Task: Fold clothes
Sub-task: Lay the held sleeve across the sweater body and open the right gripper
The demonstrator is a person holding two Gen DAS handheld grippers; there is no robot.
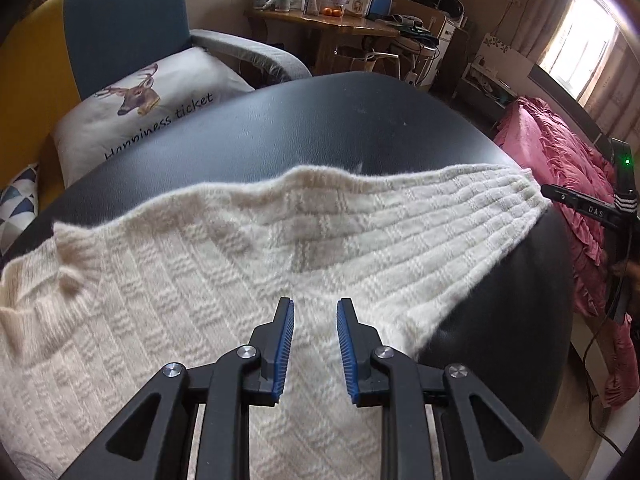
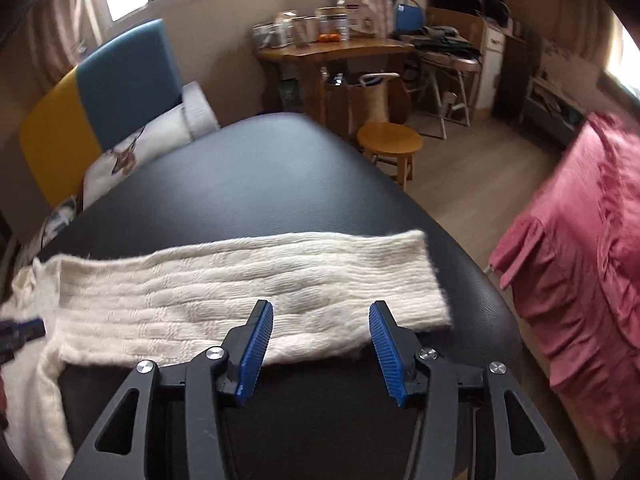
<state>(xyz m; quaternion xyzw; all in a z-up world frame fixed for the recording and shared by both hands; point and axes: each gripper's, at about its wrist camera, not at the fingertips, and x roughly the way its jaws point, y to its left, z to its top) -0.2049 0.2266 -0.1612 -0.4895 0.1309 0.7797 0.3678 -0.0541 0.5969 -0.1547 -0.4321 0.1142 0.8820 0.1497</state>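
A cream knitted sweater (image 1: 192, 272) lies flat on a black padded table (image 1: 320, 128). Its sleeve (image 1: 460, 216) stretches out to the right, up to the table edge. My left gripper (image 1: 315, 308) is open and empty, just above the sweater body near where the sleeve joins. In the right wrist view the sleeve (image 2: 248, 284) lies across the table (image 2: 280, 168), cuff end to the right. My right gripper (image 2: 321, 308) is wide open and empty, above the sleeve's near edge. The right gripper's black body also shows at the far right of the left wrist view (image 1: 592, 208).
A blue and yellow sofa (image 1: 112, 24) with a deer-print cushion (image 1: 140, 108) stands behind the table. A pink ruffled bedcover (image 2: 580, 280) lies to the right. A round wooden stool (image 2: 390, 142) and a cluttered wooden desk (image 2: 336, 48) stand beyond the table.
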